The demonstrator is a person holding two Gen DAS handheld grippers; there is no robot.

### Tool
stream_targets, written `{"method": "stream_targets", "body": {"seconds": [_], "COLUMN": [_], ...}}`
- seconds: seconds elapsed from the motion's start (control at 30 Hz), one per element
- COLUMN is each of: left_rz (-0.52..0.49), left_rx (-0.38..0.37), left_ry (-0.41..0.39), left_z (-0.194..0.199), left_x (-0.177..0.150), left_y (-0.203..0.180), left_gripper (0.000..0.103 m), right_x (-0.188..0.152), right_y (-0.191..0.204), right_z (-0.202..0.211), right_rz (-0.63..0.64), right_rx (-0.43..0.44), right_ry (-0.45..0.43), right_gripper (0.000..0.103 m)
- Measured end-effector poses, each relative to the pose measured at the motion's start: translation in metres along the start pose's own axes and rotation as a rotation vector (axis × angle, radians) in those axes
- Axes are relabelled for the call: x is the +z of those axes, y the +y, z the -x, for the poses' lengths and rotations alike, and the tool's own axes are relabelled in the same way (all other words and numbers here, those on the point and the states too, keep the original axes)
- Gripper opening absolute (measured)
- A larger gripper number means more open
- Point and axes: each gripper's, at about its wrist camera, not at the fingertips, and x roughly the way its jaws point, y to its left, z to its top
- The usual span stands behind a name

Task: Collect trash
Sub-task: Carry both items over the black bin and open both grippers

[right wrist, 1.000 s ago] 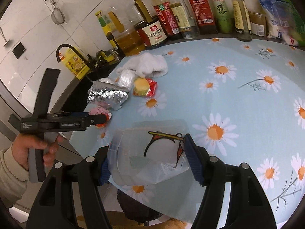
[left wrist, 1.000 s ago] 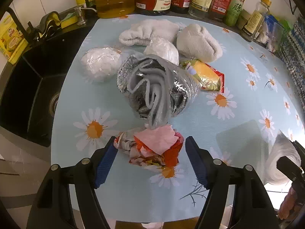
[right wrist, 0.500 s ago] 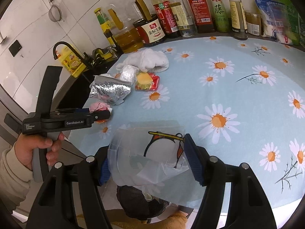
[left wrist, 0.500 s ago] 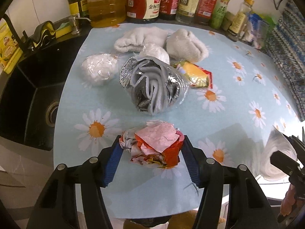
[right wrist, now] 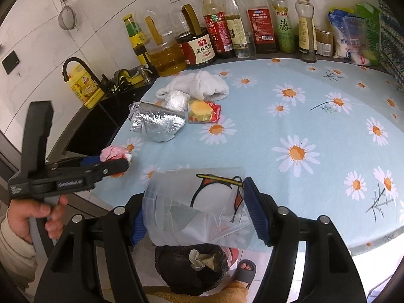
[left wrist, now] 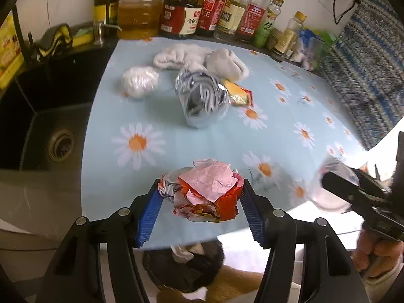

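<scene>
Daisy-print tabletop (left wrist: 176,141) held remaining litter. Left claw (left wrist: 199,202) clamped crumpled wrapper wad (left wrist: 204,192) at tabletop's near edge; right claw (right wrist: 194,209) gripped clear plastic bag (right wrist: 192,202). Advice: carry wad level over black bin (right wrist: 192,270) before releasing.

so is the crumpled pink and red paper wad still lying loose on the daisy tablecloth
No, the left gripper has the crumpled pink and red paper wad clamped.

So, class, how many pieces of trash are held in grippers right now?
2: a crumpled paper wad in the left gripper, a clear plastic bag in the right gripper. Neither is hidden.
</scene>
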Motion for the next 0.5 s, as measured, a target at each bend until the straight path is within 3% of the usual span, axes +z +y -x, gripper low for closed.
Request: {"method": "stream_targets", "body": {"seconds": [0.23,0.5], "left_rz": [-0.006,0.008], "left_rx": [-0.052,-0.087], "left_ry": [0.029,0.090], "left_z": [0.014,0.012], "left_x": [-0.029,-0.064], "left_y": [0.010,0.024], "left_gripper": [0.059,0.059], "right_x": [-0.022,-0.053], "right_y": [0.025,0.054], "right_z": [-0.003,-0.014], "right_rz": [-0.033,-0.040], "right_rx": [-0.022,-0.027], "right_ry": [0.009,0.080], "right_gripper": [0.067,0.067]}}
